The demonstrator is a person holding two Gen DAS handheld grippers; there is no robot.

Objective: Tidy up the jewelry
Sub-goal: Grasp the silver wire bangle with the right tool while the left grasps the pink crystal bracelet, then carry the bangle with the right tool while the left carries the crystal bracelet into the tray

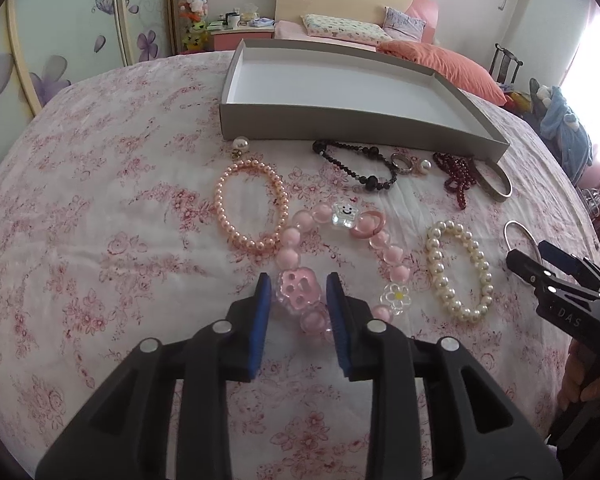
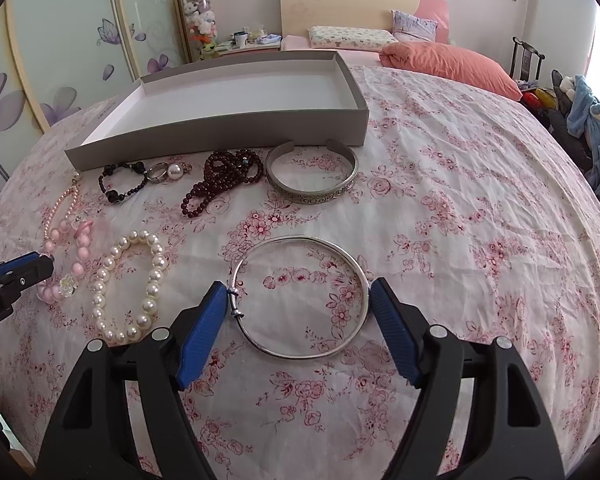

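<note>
A chunky pink bead bracelet with clear charms lies on the flowered bedsheet. My left gripper is shut on its big pink flower bead, one blue pad against each side. A thin silver bangle lies flat on the sheet, and my right gripper holds it across its width, both pads touching its rim. The right gripper also shows at the right edge of the left wrist view. A shallow grey box with a white inside stands beyond the jewelry, with nothing in it.
On the sheet lie a pink pearl bracelet, a white pearl bracelet, a black bead bracelet, a ring, a dark red bead strand and a wide silver cuff. Pillows lie behind the box.
</note>
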